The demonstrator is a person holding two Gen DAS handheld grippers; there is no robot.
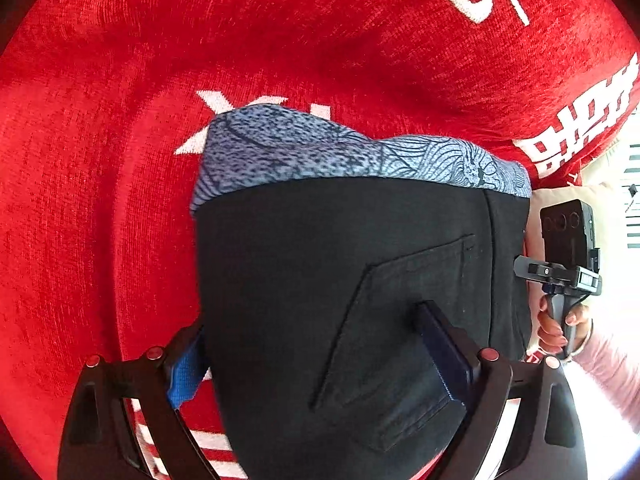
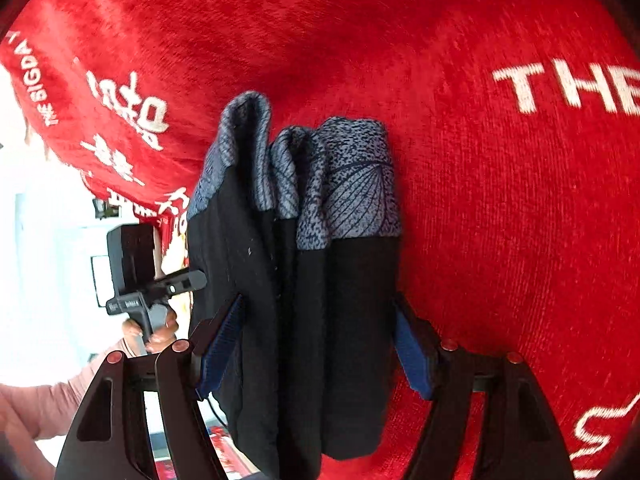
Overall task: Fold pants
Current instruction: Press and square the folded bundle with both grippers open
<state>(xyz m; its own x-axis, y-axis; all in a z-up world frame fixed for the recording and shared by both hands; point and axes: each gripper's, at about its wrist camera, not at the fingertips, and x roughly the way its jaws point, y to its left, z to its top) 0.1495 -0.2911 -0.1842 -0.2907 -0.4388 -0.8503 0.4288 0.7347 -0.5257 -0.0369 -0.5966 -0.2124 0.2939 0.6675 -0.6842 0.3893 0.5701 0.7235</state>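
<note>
The black pants (image 1: pixel 340 280) with a blue patterned band (image 1: pixel 320 148) and a back pocket lie folded between the fingers of my left gripper (image 1: pixel 312 356), which is shut on them. In the right wrist view the same pants (image 2: pixel 304 280) hang in bunched folds, blue patterned band (image 2: pixel 352 184) at the top, and my right gripper (image 2: pixel 316 340) is shut on them from both sides. Each gripper shows in the other's view: the right one (image 1: pixel 564 272) at the pants' right edge, the left one (image 2: pixel 160 284) at their left edge.
A red cloth (image 1: pixel 120 160) with white lettering covers the surface under and behind the pants; it also fills the right wrist view (image 2: pixel 500 220). Its edge and a bright room lie beyond the right (image 1: pixel 624 200). The person's hands and pink sleeves hold the grippers.
</note>
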